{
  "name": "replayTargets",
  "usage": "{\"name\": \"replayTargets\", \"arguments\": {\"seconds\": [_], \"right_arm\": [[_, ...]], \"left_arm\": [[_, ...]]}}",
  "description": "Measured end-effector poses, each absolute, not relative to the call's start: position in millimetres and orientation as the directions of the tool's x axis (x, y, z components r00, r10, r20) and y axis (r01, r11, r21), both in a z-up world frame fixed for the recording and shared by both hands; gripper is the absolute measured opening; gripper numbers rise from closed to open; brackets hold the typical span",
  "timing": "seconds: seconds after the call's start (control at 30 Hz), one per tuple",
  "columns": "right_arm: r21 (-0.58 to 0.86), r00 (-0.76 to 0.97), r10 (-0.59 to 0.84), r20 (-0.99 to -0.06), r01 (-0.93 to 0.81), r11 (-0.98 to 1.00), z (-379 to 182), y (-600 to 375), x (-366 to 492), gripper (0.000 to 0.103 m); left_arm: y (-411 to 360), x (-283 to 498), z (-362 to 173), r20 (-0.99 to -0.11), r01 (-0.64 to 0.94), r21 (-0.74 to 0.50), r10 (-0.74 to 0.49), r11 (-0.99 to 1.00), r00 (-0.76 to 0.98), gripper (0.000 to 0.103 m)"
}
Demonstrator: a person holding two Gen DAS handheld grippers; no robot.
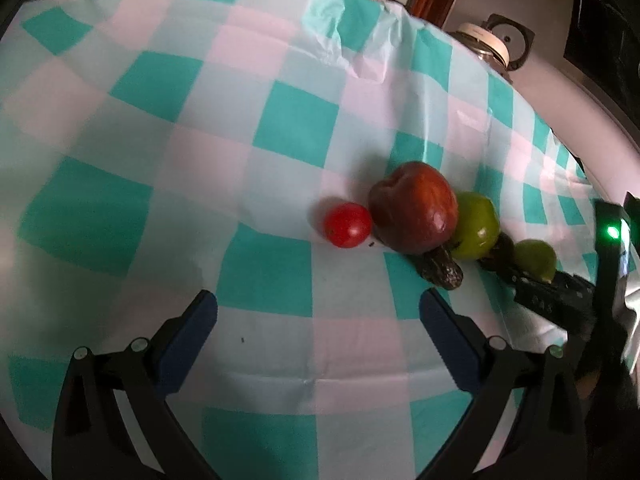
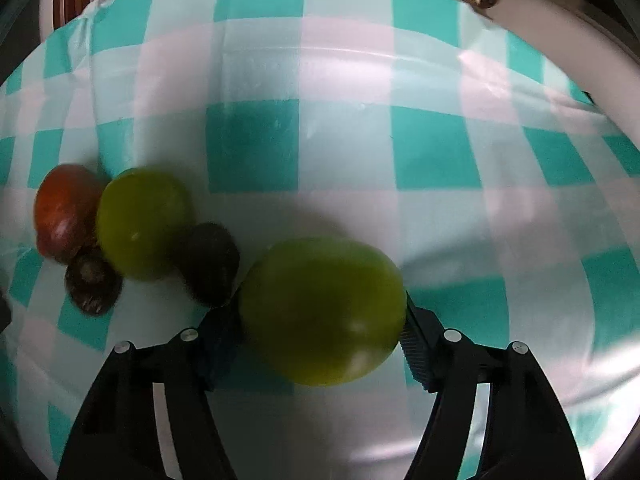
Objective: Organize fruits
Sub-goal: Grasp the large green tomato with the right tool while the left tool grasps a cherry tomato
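Observation:
On the checked tablecloth (image 1: pixel 280 128) lies a row of fruit: a small red tomato (image 1: pixel 346 225), a dark red apple (image 1: pixel 414 207), a green fruit (image 1: pixel 478 226) and two dark avocados (image 1: pixel 442 270). My left gripper (image 1: pixel 318 312) is open and empty, just short of the tomato. My right gripper (image 2: pixel 320 326) is shut on a second green fruit (image 2: pixel 322 310), right of the row; it also shows in the left wrist view (image 1: pixel 534 260). In the right wrist view the apple (image 2: pixel 64 212), green fruit (image 2: pixel 142 222) and avocados (image 2: pixel 212 262) lie to the left.
A jar with a cream lid (image 1: pixel 486 46) stands beyond the table's far right edge. The cloth is wrinkled at the far side (image 1: pixel 332 36). Wooden furniture shows behind the table.

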State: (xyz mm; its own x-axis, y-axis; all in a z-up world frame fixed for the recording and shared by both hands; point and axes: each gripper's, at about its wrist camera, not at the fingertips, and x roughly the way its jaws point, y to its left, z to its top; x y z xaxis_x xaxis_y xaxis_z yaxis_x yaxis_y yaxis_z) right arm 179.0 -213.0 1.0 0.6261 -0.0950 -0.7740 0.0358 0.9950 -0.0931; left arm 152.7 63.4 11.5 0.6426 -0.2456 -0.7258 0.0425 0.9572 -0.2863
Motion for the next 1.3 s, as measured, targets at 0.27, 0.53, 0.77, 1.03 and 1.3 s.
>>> {"name": "replayTargets", "arguments": {"seconds": [0.27,0.53,0.77,1.03,1.3], "right_arm": [[0.211,0.655,0.087,-0.751,0.113,0.971,1,-245,111,0.067],[0.229,0.654,0.115,-0.747,0.092,0.969,-6,-246,98,0.067],[0.231,0.654,0.121,-0.747,0.086,0.969,-3,-238,111,0.067],[0.277,0.661,0.153,-0.735,0.087,0.957,-4,-246,107,0.067],[0.361,0.679,0.214,-0.702,0.080,0.929,-4,-259,104,0.067]], "left_arm": [[53,189,8,-0.760,0.142,-0.154,-0.209,0.978,0.615,0.074],[20,215,2,-0.791,0.284,-0.065,-0.223,0.957,0.570,0.072],[2,224,1,-0.791,0.347,0.063,-0.165,0.936,0.589,0.058],[-3,222,7,-0.764,0.324,0.093,-0.141,0.942,0.629,0.031],[19,176,25,-0.717,0.239,-0.031,-0.188,0.971,0.671,0.031]]}}
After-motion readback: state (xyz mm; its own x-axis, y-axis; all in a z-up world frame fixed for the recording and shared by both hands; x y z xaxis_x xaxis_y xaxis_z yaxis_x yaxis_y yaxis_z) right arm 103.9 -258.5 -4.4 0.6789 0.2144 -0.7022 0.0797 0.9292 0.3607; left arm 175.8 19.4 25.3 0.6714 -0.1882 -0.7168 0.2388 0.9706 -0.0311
